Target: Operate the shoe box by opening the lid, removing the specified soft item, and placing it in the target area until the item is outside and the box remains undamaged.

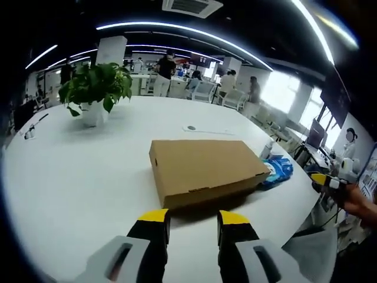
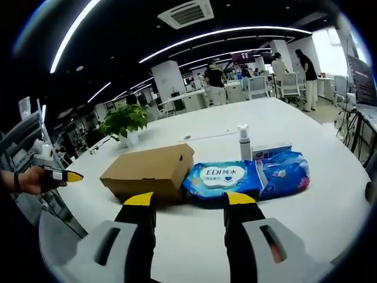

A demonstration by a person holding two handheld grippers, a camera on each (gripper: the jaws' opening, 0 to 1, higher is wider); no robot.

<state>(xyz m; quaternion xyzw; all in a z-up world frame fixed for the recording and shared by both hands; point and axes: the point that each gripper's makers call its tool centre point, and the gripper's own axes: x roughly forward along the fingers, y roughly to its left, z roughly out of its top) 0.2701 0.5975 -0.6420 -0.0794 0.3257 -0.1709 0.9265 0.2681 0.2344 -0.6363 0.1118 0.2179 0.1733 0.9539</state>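
My left gripper (image 1: 191, 227) hangs just short of shoe box (image 1: 206, 171), jaws apart, nothing held. My right gripper (image 2: 188, 212) likewise spread and empty, facing box end and blue wipes packs (image 2: 247, 177) lying against it. Box sits mid white table (image 1: 70, 177), lid shut. Judge cardboard light, thin, easily creased: lift lid by front lip, gently. Spray bottle (image 2: 244, 143) behind packs. Potted plant (image 1: 94, 91) well beyond.
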